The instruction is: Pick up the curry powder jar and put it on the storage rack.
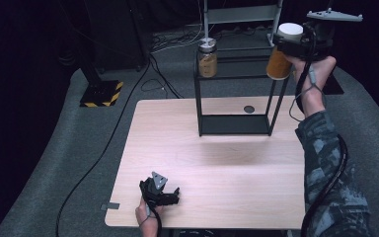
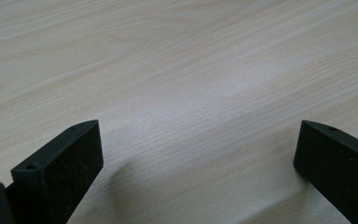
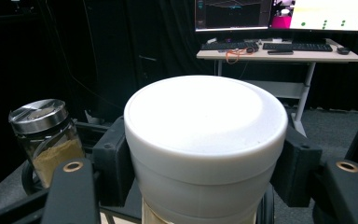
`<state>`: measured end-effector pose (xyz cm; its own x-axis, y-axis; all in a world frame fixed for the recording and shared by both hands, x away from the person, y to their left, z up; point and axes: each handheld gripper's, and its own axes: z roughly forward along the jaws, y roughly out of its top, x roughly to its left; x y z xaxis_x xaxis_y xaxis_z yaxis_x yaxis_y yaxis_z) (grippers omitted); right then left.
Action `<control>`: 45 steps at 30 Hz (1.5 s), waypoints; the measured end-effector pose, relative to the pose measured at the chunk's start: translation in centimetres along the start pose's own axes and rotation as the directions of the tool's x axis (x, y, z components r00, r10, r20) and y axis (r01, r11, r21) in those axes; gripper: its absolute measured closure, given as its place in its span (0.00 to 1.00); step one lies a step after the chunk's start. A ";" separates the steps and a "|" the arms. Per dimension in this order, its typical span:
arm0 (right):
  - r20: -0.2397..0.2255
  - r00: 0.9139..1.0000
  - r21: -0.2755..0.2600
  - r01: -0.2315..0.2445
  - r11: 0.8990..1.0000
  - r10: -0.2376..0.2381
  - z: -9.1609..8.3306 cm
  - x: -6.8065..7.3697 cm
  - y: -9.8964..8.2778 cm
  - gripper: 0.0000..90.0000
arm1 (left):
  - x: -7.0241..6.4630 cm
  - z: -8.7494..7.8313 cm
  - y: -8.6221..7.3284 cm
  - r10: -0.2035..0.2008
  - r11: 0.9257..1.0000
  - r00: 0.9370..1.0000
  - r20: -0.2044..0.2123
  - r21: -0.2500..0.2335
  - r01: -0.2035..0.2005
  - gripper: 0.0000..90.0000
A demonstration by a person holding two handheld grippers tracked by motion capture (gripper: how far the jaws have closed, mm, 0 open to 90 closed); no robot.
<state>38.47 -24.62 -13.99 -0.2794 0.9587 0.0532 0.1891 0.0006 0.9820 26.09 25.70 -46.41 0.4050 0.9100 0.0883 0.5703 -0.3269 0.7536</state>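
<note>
An orange-filled jar with a white lid [image 1: 281, 57] hangs in the air at the top right corner of a black wire shelf [image 1: 234, 124]. My right gripper [image 1: 290, 45] is shut on it just below the lid. In the right gripper view the white lid [image 3: 205, 121] sits between the two pads, with the right gripper [image 3: 205, 172] clamped around it. A glass jar with a metal lid [image 1: 207, 58] holding tan powder stands on the shelf's upper level, seen also as the glass jar [image 3: 46, 140]. My left gripper [image 1: 170, 194] rests at the table's front edge, and the left gripper [image 2: 198, 158] is open over bare wood.
The pale wooden table [image 1: 177, 143] carries the shelf at its far side, by a round cable hole [image 1: 249, 109]. A stand base with yellow-black stripes [image 1: 101, 94] and cables lie on the grey floor. A desk with monitors and keyboards [image 3: 279, 51] stands behind.
</note>
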 end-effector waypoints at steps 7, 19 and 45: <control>0.008 1.000 0.014 0.007 1.000 -0.007 1.3 0.0 0.1 0.37 | 0.0 0.0 0.0 0.002 1.000 1.000 0.001 -0.001 -0.002 0.01; 0.009 1.000 0.027 -0.008 1.000 0.008 3.6 -0.2 0.3 0.37 | 0.0 0.0 0.0 0.004 1.000 1.000 0.002 -0.001 -0.004 0.01; 0.025 1.000 0.062 0.011 0.998 -0.013 7.3 0.4 -0.3 0.37 | 0.0 0.0 -0.1 0.012 1.000 1.000 0.002 -0.004 -0.012 0.01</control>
<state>45.21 -22.15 -15.62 -0.2577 0.9656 0.0359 0.2435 0.0289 0.9695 26.01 25.69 -46.44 0.4135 0.9055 0.0958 0.5626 -0.3368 0.7550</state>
